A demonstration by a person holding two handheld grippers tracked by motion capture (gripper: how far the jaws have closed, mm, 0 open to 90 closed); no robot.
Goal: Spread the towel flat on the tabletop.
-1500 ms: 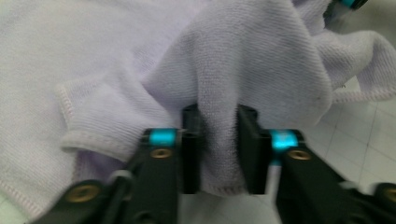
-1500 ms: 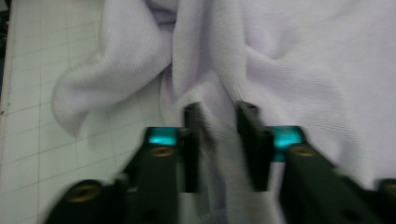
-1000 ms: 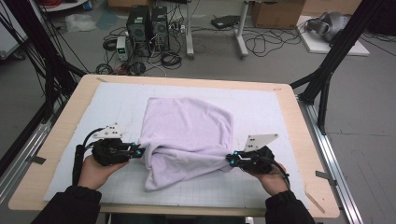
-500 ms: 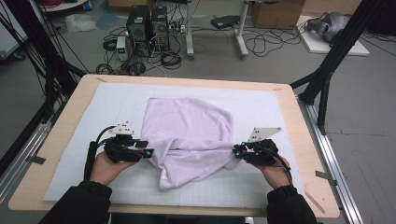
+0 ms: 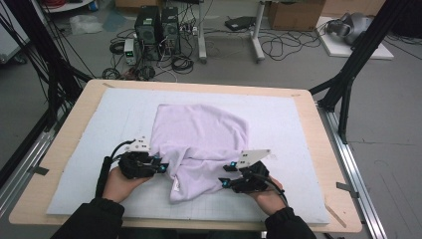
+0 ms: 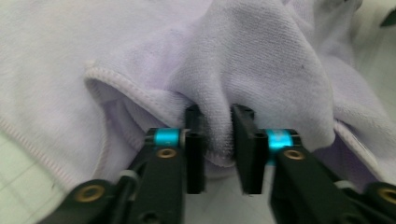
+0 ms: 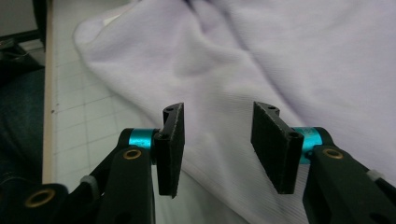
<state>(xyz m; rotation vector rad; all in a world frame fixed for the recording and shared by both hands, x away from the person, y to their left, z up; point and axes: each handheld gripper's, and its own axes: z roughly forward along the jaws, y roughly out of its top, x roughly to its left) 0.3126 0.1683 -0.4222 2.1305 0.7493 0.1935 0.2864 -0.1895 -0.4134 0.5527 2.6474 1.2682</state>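
A lavender towel (image 5: 199, 134) lies rumpled on the white mat (image 5: 114, 114), its near part bunched into folds. At the towel's left edge my left gripper (image 5: 161, 167) has just been closing, and it is now shut on a thick fold. In the left gripper view the two pads (image 6: 195, 140) pinch that fold of the towel (image 6: 261, 60). My right gripper (image 5: 228, 174) is at the towel's near right edge, and its jaws have just been opening. In the right gripper view the right gripper (image 7: 217, 140) stands open over the towel (image 7: 280, 56), with nothing pinched.
The mat covers most of a wooden table (image 5: 74, 114). Bare mat lies left, right and beyond the towel. Black frame struts (image 5: 348, 84) rise at the table's right, a metal rail (image 5: 358, 184) runs along that side, and computers (image 5: 157, 25) and cables sit on the floor behind.
The right gripper has let go of the towel's corner and moved left and nearer. The left gripper has shifted slightly right. The towel's near part is more bunched.
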